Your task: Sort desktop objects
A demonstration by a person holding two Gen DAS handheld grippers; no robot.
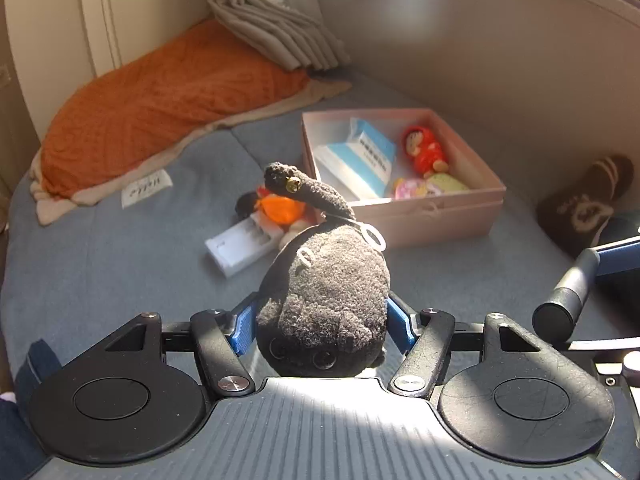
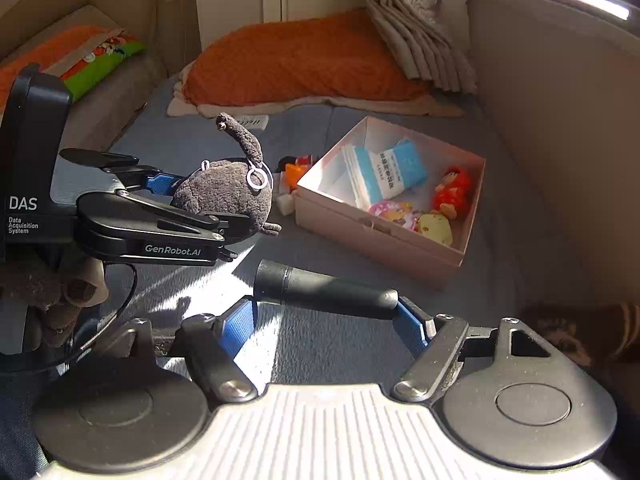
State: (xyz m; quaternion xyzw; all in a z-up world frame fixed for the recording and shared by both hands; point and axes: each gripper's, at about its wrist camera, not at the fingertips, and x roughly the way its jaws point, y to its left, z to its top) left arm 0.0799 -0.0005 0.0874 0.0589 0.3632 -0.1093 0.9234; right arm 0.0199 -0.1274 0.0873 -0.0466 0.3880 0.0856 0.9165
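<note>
Item 1: left tongs [image 1: 322, 320], blue pads clamped on either side of a dark grey plush toy [image 1: 324, 296]. I hold it lifted above the blue-grey mattress [image 1: 100, 264], short of the box, its long tail pointing up.

Item 2: right tongs [image 2: 326, 316], clamped on the two ends of a black cylinder [image 2: 326, 284], which spans the gap between the pads. It also hangs above the mattress, nearer to me than the box.

Item 3: pink box [image 2: 384, 240], open, resting on the mattress toward the far right side by the wall. Already inside: blue-and-white tissue packs [image 2: 384, 172], a red doll [image 2: 454, 192], a round pink trinket [image 2: 390, 210], a pale yellow-green soft toy [image 2: 436, 228].

Item 4: loose heap left on the mattress just beside the box's left wall: an orange toy [image 1: 280, 208], a white ribbed case [image 1: 244, 244], one or two small pieces I cannot identify.

Item 5: orange blanket [image 1: 160, 96] and folded grey bedding [image 1: 276, 28] at the far end; a brown striped plush [image 1: 588, 200] by the right edge. I judge these outside the sorting.

Status: I reckon roughly half done. Four items boxed, two in my grip awaiting drop-off, the heap untouched.
</note>
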